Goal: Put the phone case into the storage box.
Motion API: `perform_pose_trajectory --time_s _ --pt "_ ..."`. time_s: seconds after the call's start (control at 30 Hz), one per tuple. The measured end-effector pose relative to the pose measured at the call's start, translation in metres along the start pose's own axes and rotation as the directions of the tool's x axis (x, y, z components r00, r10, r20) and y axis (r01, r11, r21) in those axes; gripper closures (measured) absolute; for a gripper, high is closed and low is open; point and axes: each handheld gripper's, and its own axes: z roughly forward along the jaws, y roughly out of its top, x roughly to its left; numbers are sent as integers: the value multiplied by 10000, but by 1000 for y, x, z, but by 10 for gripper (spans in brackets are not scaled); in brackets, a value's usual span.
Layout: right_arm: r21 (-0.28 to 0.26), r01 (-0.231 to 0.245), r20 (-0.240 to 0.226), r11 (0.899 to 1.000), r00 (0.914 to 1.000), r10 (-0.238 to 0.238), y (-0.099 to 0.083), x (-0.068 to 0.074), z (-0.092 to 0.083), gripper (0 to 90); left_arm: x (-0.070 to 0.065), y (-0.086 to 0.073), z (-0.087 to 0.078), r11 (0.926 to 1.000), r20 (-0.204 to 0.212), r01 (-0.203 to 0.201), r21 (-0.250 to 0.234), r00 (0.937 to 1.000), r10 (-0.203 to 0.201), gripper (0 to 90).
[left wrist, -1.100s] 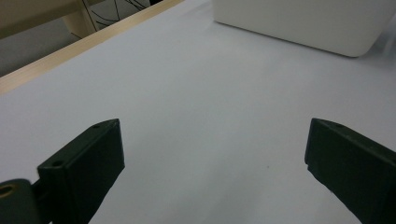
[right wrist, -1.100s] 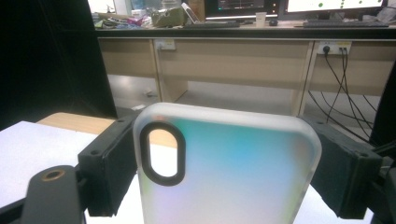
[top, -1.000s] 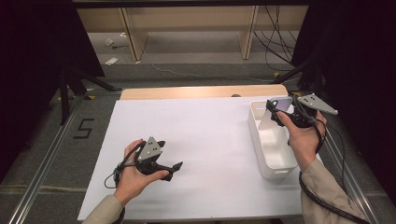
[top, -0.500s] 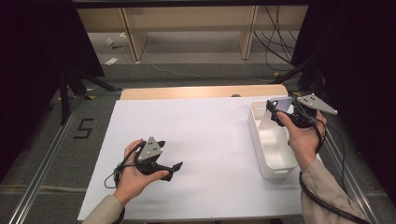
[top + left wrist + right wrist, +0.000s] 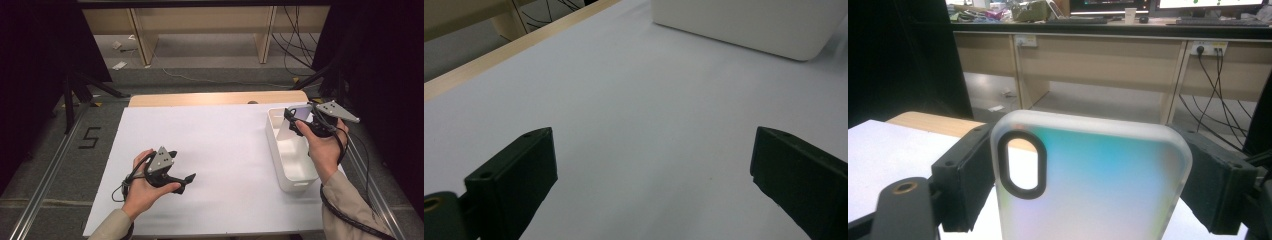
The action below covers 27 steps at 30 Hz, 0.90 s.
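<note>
While the left gripper [image 5: 187, 178] is resting at about seven o'clock on the white table [image 5: 220, 145] with its jaws gaping wide and nothing between them, the right gripper [image 5: 292, 119] is hovering at two o'clock over the white bin [image 5: 280, 150], clamping a frosted phone case [image 5: 1093, 185] by its side edges.

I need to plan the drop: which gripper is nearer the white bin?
Right. The right gripper hangs over the bin at its far end, holding a phone case. The left gripper rests on the sheet, well apart.
</note>
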Motion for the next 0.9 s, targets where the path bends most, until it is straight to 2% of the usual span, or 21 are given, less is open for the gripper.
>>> perform_pose_trajectory --time_s 0.9 --pt "232 124 -140 9997 9998 -121 -3 1 5 182 0 0 0 10000 13 -14 16 10000 14 41"
